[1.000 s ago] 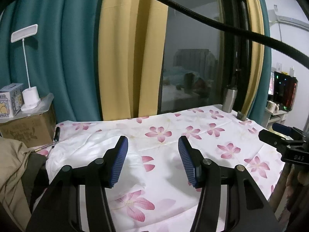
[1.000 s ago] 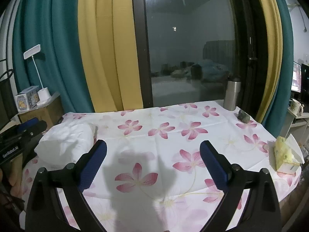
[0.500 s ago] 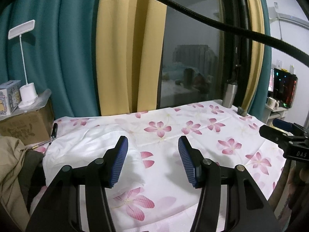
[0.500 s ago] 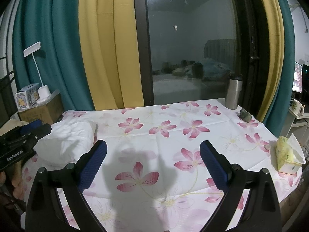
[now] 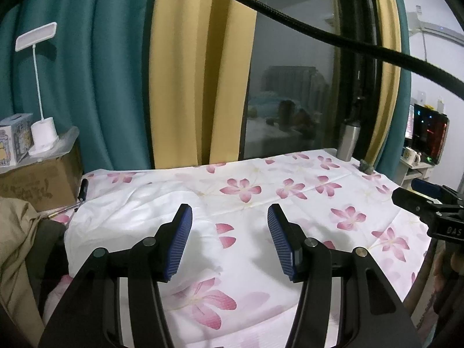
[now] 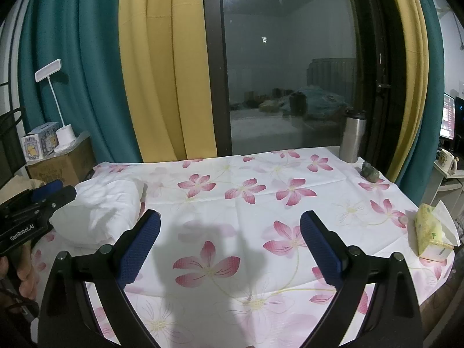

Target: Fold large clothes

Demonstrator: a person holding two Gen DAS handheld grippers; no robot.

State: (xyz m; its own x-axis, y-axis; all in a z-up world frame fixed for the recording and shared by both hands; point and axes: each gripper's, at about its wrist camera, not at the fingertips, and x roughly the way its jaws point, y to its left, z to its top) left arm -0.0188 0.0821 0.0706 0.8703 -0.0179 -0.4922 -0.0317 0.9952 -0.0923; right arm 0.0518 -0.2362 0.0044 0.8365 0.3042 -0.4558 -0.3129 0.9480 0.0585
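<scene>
Left hand-held gripper (image 5: 229, 239): fingers moderately apart, empty, above the white garment (image 5: 136, 211) bunched at the left of the desk (image 6: 333, 211). Right hand-held gripper (image 6: 229, 246): fingers spread wide, empty, over bare flowered cloth. Garment in a soft rounded bundle, no crisp edges; either loosely folded or awaiting folding.

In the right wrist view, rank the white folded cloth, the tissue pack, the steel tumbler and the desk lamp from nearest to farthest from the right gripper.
From the right gripper:
1. White folded cloth, ahead to its left on the table.
2. Tissue pack, at the table's right edge.
3. Steel tumbler, far right corner by the window.
4. Desk lamp, off the table, far left on a cardboard box.
</scene>
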